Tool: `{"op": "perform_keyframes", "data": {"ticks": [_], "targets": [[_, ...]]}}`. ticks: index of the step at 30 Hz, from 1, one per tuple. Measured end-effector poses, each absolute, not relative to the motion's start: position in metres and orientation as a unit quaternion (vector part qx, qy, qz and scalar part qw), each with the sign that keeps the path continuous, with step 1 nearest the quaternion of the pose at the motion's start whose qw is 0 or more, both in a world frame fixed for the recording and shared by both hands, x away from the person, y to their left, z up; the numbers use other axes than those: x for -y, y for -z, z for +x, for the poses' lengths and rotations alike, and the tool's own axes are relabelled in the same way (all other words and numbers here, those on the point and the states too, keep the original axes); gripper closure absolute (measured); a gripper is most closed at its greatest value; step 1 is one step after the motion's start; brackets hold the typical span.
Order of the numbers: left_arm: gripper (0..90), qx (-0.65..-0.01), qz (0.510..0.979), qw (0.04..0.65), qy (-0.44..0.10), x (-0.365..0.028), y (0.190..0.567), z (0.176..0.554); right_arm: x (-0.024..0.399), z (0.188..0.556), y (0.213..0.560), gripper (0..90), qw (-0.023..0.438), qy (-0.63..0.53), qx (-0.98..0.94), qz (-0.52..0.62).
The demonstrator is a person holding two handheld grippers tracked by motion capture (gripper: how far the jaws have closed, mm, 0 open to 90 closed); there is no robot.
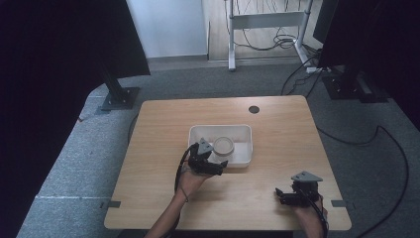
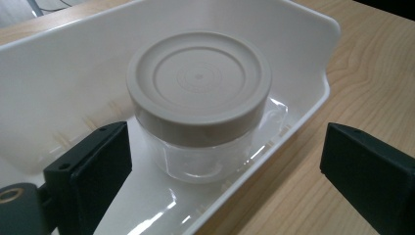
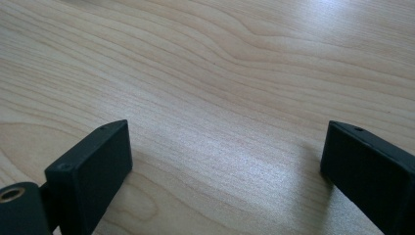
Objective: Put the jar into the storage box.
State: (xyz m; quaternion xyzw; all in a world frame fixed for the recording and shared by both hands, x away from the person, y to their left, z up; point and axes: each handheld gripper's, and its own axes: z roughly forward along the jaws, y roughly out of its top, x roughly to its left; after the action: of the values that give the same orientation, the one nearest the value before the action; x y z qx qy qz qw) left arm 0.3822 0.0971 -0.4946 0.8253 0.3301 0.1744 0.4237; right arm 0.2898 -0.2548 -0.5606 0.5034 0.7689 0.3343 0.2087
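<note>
- The left hand-held gripper (image 1: pixel 218 163) hovers at the near edge of a shallow white rectangular plastic tray (image 1: pixel 242 133), its two black jaws spread wide and gripping nothing.
- In the left gripper view one jaw sits inside the tray, just beside the jar, while the other hangs outside over the wood, so the tray's near wall (image 2: pixel 274 161) runs between the jaws and stands between the outer jaw and the jar.
- The small clear plastic jar with a round cream screw lid (image 1: pixel 223 145) stands in the tray, towards its left half, with bare tray floor to its right.
- The jar (image 2: pixel 198 105) is upright: its axis runs vertically, the lid faces straight up and the clear body rests on the tray floor. It is squat, about as wide as tall, so it has no marked long axis.
- The tray lies near the middle of the light wooden surface (image 1: pixel 277 119), its long side running left to right.
- The right hand-held gripper (image 1: pixel 283 194) is held low near the surface's front right corner, well apart from the tray; its jaws are wide open with bare wood grain (image 3: pixel 220 98) between them.
- A small dark round hole (image 1: pixel 254 109) sits in the surface beyond the tray, near the far edge.
</note>
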Motion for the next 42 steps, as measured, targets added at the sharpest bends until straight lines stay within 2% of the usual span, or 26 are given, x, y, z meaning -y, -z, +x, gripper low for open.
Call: {"op": "perform_keyframes", "data": {"ticks": [42], "targets": [[5.7,-0.326,0.815,0.447,-0.173,-0.154,0.497,0.345,0.256,0.289,0.560,6.2,0.209,-0.336,-0.770,0.500]]}}
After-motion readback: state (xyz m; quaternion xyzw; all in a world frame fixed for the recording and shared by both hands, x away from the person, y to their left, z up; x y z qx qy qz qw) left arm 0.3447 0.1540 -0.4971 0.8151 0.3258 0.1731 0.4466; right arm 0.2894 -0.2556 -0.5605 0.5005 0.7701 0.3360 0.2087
